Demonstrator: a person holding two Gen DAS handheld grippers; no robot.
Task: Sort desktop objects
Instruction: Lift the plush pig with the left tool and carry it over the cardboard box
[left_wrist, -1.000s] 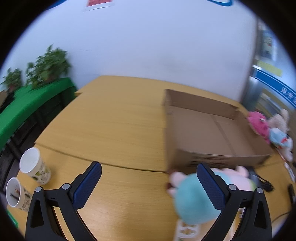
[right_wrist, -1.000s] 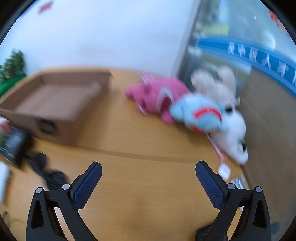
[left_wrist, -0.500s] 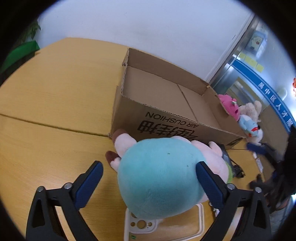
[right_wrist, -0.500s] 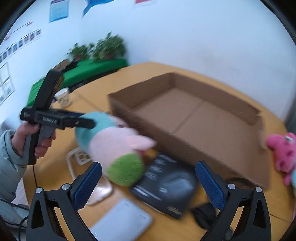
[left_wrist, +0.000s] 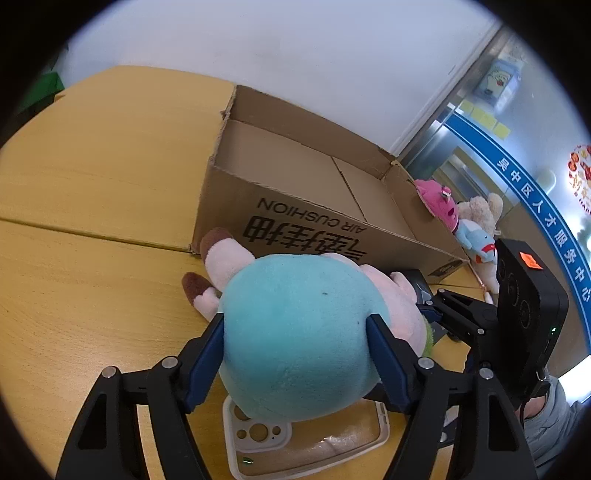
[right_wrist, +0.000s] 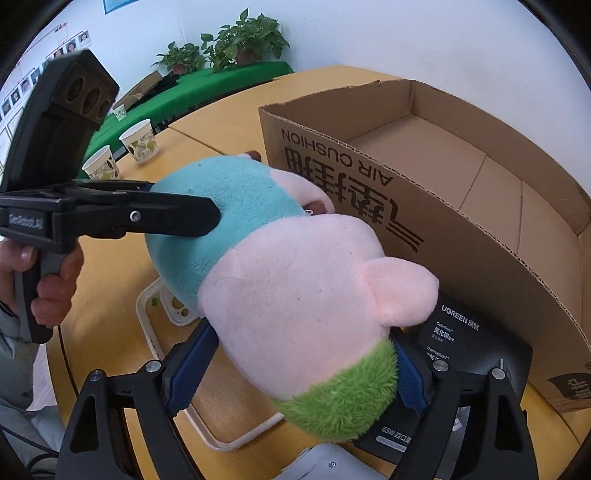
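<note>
Plush toy between both hand-held grippers' pads.

A plain white wall behind a light wooden table, potted plants on a green-covered bench, and a glass partition with a blue band

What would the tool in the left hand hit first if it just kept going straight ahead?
The left tool already squeezes the plush toy at its teal end, so the toy fills its path. Pushed on together, they would probably meet the printed near wall of the cardboard box, though depth is hard to judge.
</note>
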